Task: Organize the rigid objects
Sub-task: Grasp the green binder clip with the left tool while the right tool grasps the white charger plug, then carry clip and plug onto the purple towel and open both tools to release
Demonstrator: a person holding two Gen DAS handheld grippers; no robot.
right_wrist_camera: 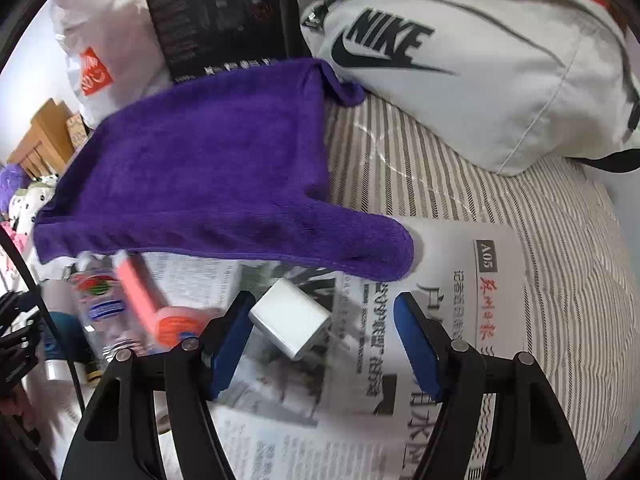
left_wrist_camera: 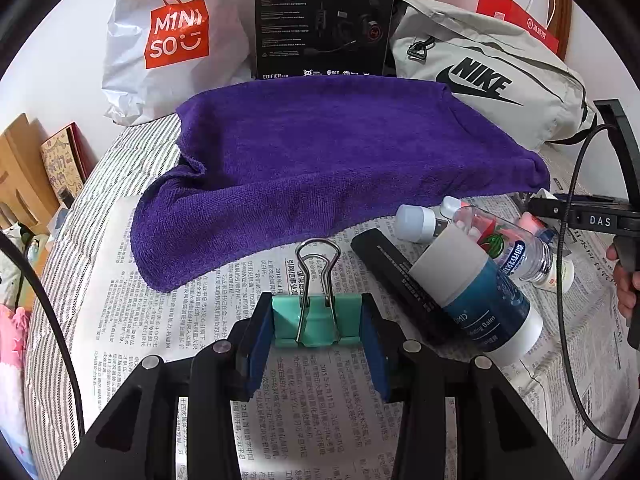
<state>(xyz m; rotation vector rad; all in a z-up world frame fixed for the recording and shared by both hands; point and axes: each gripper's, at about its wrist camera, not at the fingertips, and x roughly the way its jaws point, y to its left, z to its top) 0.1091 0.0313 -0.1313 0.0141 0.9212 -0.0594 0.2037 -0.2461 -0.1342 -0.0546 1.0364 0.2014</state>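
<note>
In the lower centre of the left wrist view, the left gripper has its blue-padded jaws closed on a mint-green metal binder clip, whose wire handles point up toward the folded purple terry towel filling the middle of the frame. The clip appears held just above the printed newspaper.

At lower right of that view lies a cluster of rigid items: a grey-capped teal balm tube, a clear plastic bottle with a watermelon label and a flat black bar, all touching or overlapping.

In the right wrist view, the right gripper stands with its jaws wide apart around a white cube-shaped charger plug in the lower centre; the left pad sits just beside it, the right pad well clear.

The step in hand looks like carrying the clip to a sorted spot, probably the towel. Next, the right jaws would need to centre on the plug and close squarely across its flat sides.
</note>
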